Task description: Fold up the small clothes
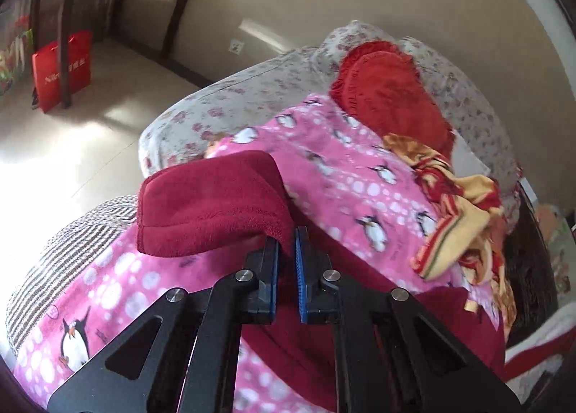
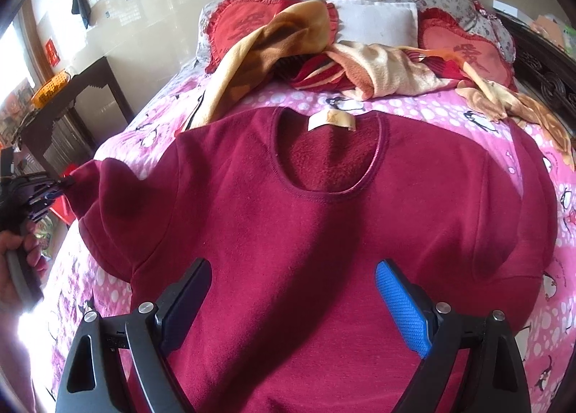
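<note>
Left tool (image 1: 287,254) is clenching the cuff of one sleeve (image 1: 212,204) of the maroon sweatshirt (image 2: 324,218), its two pads pressed nearly together on the fleece, and the sleeve is hanging folded over just ahead of its tips and to their left. Right tool (image 2: 293,299) is hovering released, jaws spread wide, with the sweatshirt's chest lying directly between and beyond them. Seen from the right tool, the garment is lying flat on the bed (image 2: 424,110), front up, its long axis running straight ahead from hem near the tool to neckline (image 2: 329,157) farther off, and the lifted sleeve is sticking out far to the left, where the left tool (image 2: 61,184) is pinching it. The coming fold probably turns on that: the sleeve needs carrying rightward across the body, and the left tool is the nearer one, already holding it. The opposite sleeve is lying tucked along the garment's right edge, nearer the right tool. Counting: one sweatshirt, two sleeves, two tools, two red heart cushions (image 2: 248,24) and one yellow-and-red blanket (image 2: 378,67) well beyond the collar.
</note>
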Tool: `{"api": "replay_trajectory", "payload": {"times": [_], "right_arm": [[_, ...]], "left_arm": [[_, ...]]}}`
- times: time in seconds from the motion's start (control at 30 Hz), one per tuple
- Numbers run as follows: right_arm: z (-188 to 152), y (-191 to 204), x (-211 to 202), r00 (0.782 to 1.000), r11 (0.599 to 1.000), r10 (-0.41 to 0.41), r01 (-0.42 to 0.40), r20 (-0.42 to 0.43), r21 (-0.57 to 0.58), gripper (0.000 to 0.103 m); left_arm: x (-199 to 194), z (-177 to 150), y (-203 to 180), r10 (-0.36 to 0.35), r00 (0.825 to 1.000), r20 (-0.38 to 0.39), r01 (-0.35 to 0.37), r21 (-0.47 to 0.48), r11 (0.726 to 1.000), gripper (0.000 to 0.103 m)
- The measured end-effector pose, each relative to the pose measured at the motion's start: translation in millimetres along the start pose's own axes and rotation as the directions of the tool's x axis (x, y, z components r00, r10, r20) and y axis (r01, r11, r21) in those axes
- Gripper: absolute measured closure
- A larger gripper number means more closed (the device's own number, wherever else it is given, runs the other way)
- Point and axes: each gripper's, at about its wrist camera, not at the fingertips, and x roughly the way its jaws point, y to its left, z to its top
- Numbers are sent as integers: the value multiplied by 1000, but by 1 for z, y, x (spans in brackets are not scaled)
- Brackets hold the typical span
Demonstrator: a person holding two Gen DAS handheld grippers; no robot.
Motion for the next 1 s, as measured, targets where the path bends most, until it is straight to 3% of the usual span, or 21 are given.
{"api": "replay_trajectory", "payload": {"times": [0.17, 0.3, 0.43, 0.57, 0.67, 0.73, 0.8, 0.9, 1.0], "right_arm": [[3, -19, -15, 999, 999, -13, 12, 33, 43, 11], [3, -40, -28, 998, 996, -35, 31, 55, 85, 11], [2, -63, -38, 996, 992, -64, 55, 70, 117, 11], [-2, -91, -46, 992, 984, -99, 86, 75, 157, 11], [-4, -108, -47, 993, 979, -100, 87, 63, 184, 11], [-5, -113, -47, 993, 979, -100, 87, 61, 184, 11], [-4, -115, -47, 994, 981, -89, 77, 63, 179, 11], [-2, -108, -46, 996, 986, -56, 44, 74, 161, 11], [1, -96, -41, 997, 992, 2, -11, 78, 124, 11]], "left_arm": [[-26, -40, -86, -140, 990, -30, 144, 177, 974, 96], [-25, -88, -156, -224, 966, -126, 252, 297, 921, 96], [-3, -145, -204, -219, 948, -233, 294, 370, 881, 96], [22, -198, -228, -146, 943, -300, 275, 453, 848, 96], [30, -219, -235, -106, 925, -364, 286, 486, 826, 84], [21, -223, -234, -130, 906, -402, 333, 490, 806, 60], [9, -220, -226, -155, 897, -413, 367, 502, 783, 48], [-18, -214, -203, -144, 922, -360, 338, 562, 755, 46], [-29, -207, -173, -63, 959, -275, 228, 622, 749, 46]]}}
